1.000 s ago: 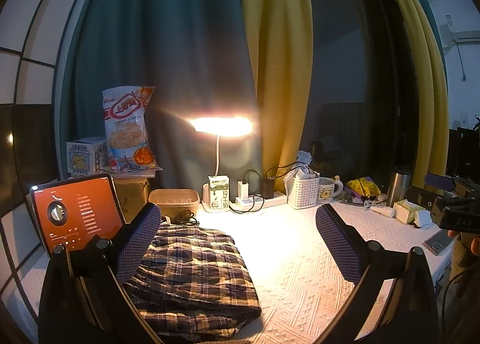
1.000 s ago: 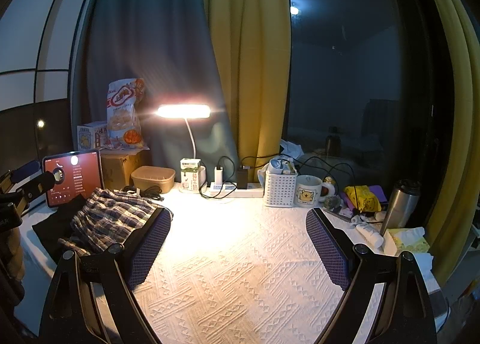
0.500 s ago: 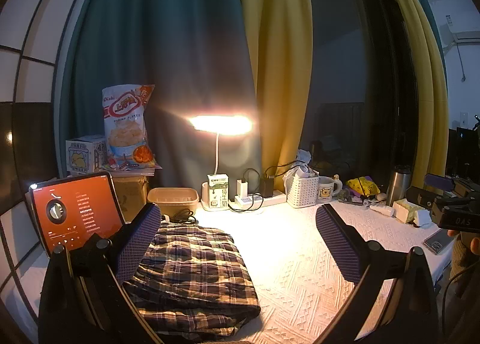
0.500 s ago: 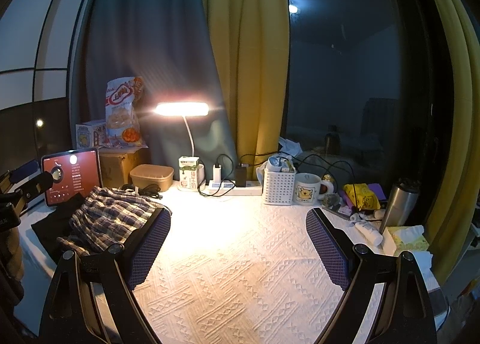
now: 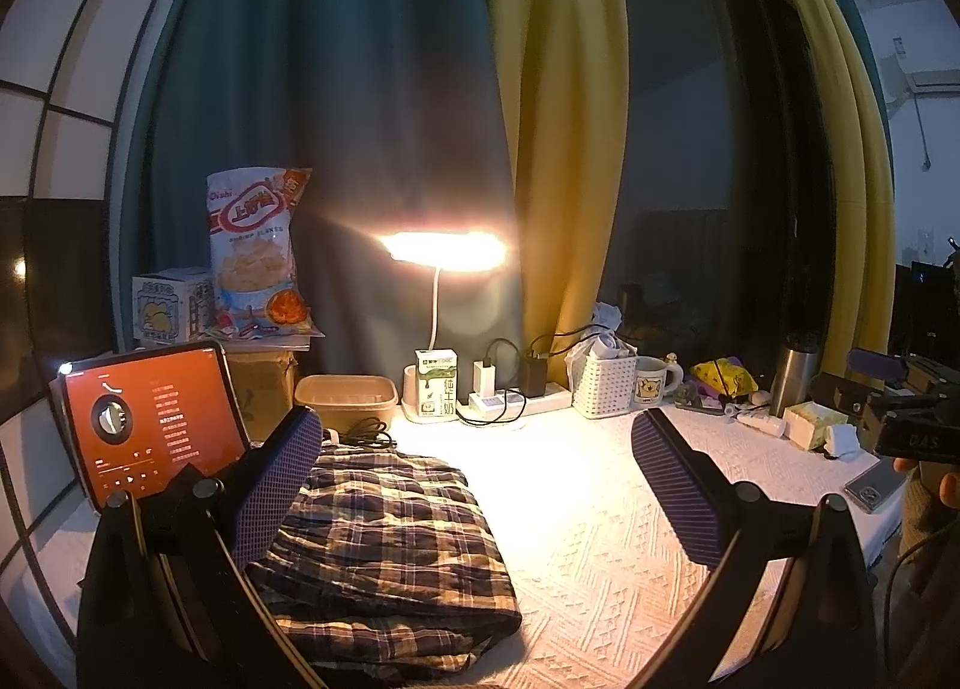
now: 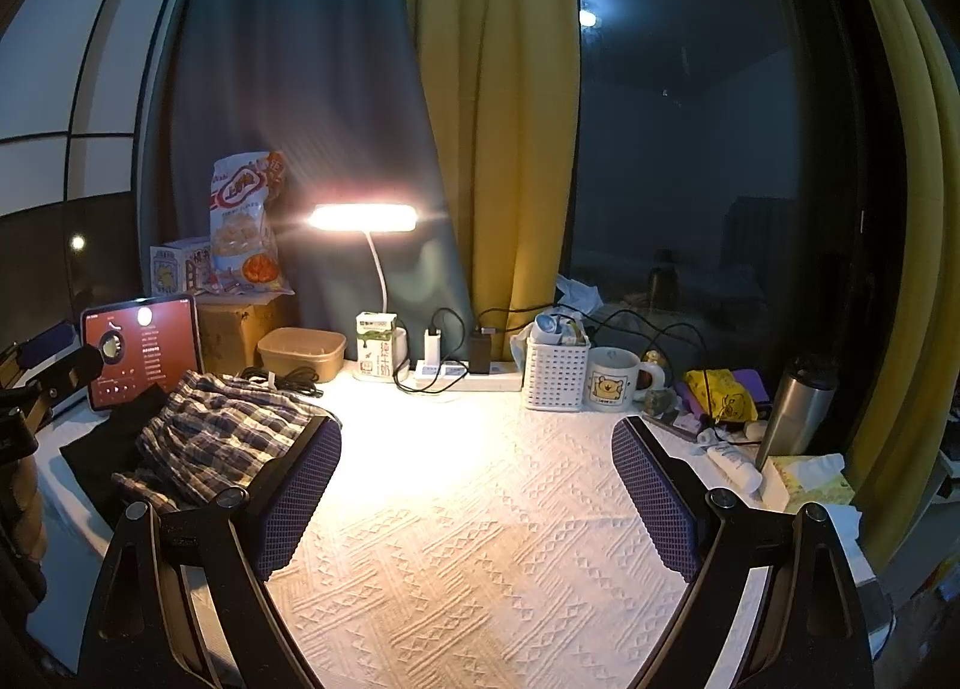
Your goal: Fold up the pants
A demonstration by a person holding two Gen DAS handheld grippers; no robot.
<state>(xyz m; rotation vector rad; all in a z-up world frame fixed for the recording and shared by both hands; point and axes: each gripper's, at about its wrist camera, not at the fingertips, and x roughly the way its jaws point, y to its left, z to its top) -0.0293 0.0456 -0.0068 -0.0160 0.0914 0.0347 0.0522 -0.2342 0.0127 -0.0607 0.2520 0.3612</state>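
pants: plaid pants (image 5: 384, 545) sit in a folded bundle at the lower left of the left wrist frame, on the white textured surface (image 6: 480, 539)
long axis: runs roughly away from the camera, toward the lamp
left gripper (image 5: 474, 491): fingers spread wide, holding nothing, left finger over the bundle's edge
right gripper (image 6: 477, 500): also wide open and empty, pants off to its left
nearer: left hand, I'd say
progress: looks pretty much folded

Navy-and-cream plaid pants (image 5: 384, 533), white embossed tablecloth (image 6: 480, 539), yellow curtain (image 6: 498, 119)
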